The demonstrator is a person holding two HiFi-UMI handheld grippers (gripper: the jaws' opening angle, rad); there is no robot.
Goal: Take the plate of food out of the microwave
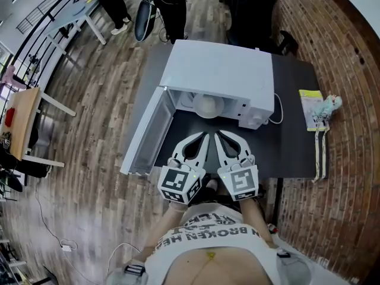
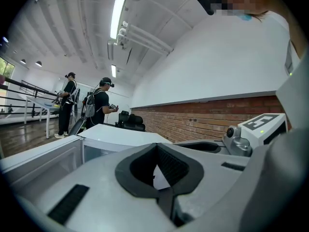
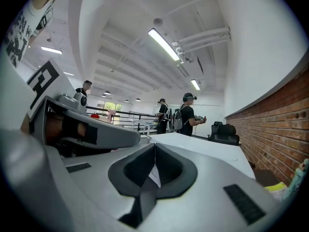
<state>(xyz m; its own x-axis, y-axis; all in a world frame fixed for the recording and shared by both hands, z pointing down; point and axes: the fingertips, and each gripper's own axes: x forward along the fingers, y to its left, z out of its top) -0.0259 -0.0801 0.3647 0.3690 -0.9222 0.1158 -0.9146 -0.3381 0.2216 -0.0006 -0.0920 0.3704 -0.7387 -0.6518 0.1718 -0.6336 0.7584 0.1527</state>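
A white microwave (image 1: 219, 70) stands on a dark table (image 1: 291, 147) with its door (image 1: 145, 132) swung open to the left. Inside its cavity sits a pale plate of food (image 1: 208, 105), partly hidden by the top edge. My left gripper (image 1: 205, 135) and right gripper (image 1: 218, 133) hover side by side just in front of the opening, both shut with nothing between their jaws. In the left gripper view the shut jaws (image 2: 155, 145) point over the microwave's top (image 2: 120, 134). The right gripper view shows its shut jaws (image 3: 154, 146) aimed the same way.
A yellow booklet (image 1: 309, 107) and a small doll (image 1: 328, 107) lie at the table's right end. A white cable (image 1: 278, 115) hangs beside the microwave. Office chairs (image 1: 249, 5) stand behind the table, and people (image 2: 99, 108) stand further back.
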